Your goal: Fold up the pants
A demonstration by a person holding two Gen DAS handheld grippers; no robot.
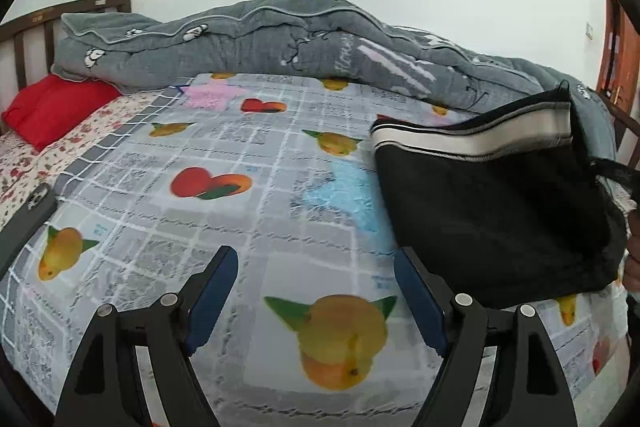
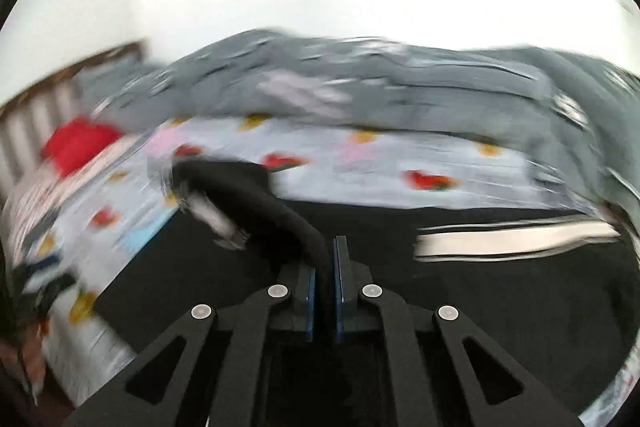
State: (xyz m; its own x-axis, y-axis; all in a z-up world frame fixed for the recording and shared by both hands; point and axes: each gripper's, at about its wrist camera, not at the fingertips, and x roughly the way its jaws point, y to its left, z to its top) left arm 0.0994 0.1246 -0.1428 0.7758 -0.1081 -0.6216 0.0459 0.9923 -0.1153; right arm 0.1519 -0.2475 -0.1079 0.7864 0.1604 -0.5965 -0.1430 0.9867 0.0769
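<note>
**Right tongs lift the pants while the left wait empty**

The black knit pants with a white side stripe (image 1: 496,211) are on the right part of the bed, over the grey checked bedsheet printed with fruit (image 1: 248,211); in the left wrist view one part of them stands raised off the sheet, stripe uppermost. The right tongs (image 2: 325,259) are nearly closed, pinching a rolled black edge of the pants, with more black cloth and the stripe (image 2: 516,239) spread beneath. That view is heavily blurred, which suggests fast motion. The left tongs (image 1: 316,267) are spread wide and hold nothing, hovering over bare sheet just left of the pants.

The step in hand looks like a fold being carried over by one edge. Next, the lifted edge likely needs laying onto the flat part, with the left tongs steadying or taking the matching corner.
</note>
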